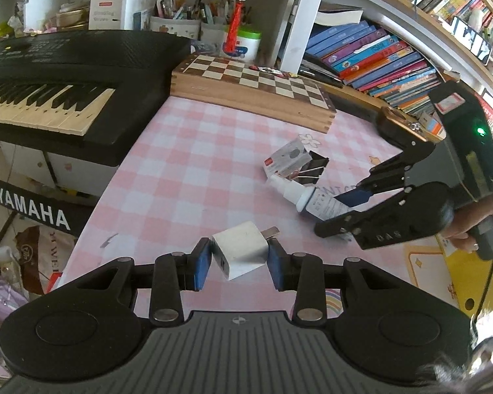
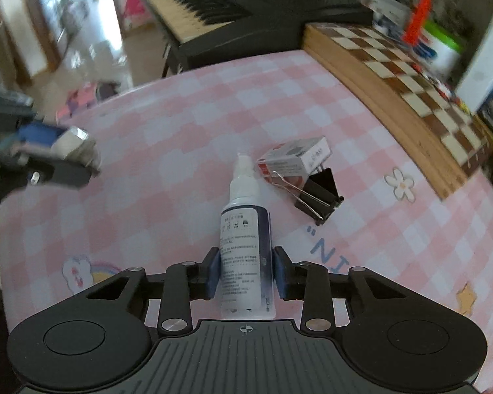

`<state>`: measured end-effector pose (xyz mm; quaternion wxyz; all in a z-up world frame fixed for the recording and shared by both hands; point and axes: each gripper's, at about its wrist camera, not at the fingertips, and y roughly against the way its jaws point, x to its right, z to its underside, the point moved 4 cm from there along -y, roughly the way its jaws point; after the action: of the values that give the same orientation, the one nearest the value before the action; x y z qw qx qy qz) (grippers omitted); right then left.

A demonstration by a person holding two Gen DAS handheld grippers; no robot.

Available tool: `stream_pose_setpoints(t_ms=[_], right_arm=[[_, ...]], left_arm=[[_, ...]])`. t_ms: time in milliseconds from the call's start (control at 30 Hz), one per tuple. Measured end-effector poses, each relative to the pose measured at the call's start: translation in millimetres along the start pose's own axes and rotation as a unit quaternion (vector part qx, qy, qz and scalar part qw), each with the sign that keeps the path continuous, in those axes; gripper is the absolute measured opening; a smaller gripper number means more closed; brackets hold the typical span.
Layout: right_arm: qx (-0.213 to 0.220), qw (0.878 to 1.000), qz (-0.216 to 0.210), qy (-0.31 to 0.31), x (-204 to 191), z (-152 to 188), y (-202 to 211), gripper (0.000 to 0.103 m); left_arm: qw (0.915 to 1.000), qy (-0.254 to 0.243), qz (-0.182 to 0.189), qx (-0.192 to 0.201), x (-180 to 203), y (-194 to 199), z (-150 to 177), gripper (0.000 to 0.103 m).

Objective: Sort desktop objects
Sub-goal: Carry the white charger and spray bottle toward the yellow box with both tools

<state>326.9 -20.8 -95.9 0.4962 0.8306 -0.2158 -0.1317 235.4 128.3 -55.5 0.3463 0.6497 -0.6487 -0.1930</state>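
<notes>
My left gripper [image 1: 240, 262] is shut on a white charger plug [image 1: 243, 249], held above the pink checked tablecloth [image 1: 187, 170]; its metal prongs point right. In the right wrist view the same left gripper [image 2: 59, 154] and plug [image 2: 79, 147] show blurred at the left. My right gripper [image 2: 246, 272] points steeply down, its blue pads against both sides of a white spray bottle [image 2: 245, 229] that lies on the cloth with its nozzle pointing away. From the left wrist view, the right gripper [image 1: 332, 215] covers the lower end of the bottle [image 1: 299, 193].
A small white-and-red box [image 2: 295, 159] and a black binder clip [image 2: 322, 193] lie just beyond the bottle. A wooden chessboard box [image 1: 256, 88] borders the back of the cloth, a black keyboard [image 1: 49, 82] its left side. Books [image 1: 378, 62] fill shelves at the right.
</notes>
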Motion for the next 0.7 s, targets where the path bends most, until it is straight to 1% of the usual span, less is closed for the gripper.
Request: stream_pose_setpoints(t_ms=[67, 233, 300, 367, 433, 500, 600, 700], right_arm=[[0.004, 1.000, 0.004, -0.019, -1.0, 3.8, 2.0, 0.033], [0.009, 0.999, 0.008, -0.037, -17.7, 22.7, 14.0, 0.033], [0.022, 0.998, 0.024, -0.054, -24.2, 31.9, 24.8, 0.033], [0.038, 0.995, 0.036, -0.084, -26.2, 38.8, 35.3, 0.033], [0.059, 0.989, 0.050, -0.130, -24.5, 47.1, 48.7, 0.033], [0.081, 0.979, 0.071, -0.173, -23.1, 57.9, 62.9, 0.033], [0.105, 0.964, 0.107, -0.219, -26.1, 73.2, 79.1, 0.033], [0.128, 0.951, 0.124, -0.253, -35.0, 86.5, 95.3, 0.033]], left_arm=[[1.0000, -0.002, 0.004, 0.001, 0.6, 2.9, 1.0, 0.034], [0.9999, -0.008, 0.009, 0.002, 2.3, 9.0, 1.4, 0.034], [0.9999, -0.010, 0.011, 0.005, 3.6, 11.8, 0.2, 0.034], [0.9998, -0.008, 0.014, 0.006, 5.6, 14.1, -1.0, 0.034], [0.9997, -0.007, 0.021, 0.006, 8.7, 15.7, -1.2, 0.034], [0.9995, -0.009, 0.030, 0.003, 13.3, 16.1, -0.2, 0.034], [0.9988, -0.021, 0.044, -0.001, 23.5, 17.4, 2.0, 0.034], [0.9975, -0.036, 0.060, 0.001, 37.2, 22.1, 3.7, 0.034]])
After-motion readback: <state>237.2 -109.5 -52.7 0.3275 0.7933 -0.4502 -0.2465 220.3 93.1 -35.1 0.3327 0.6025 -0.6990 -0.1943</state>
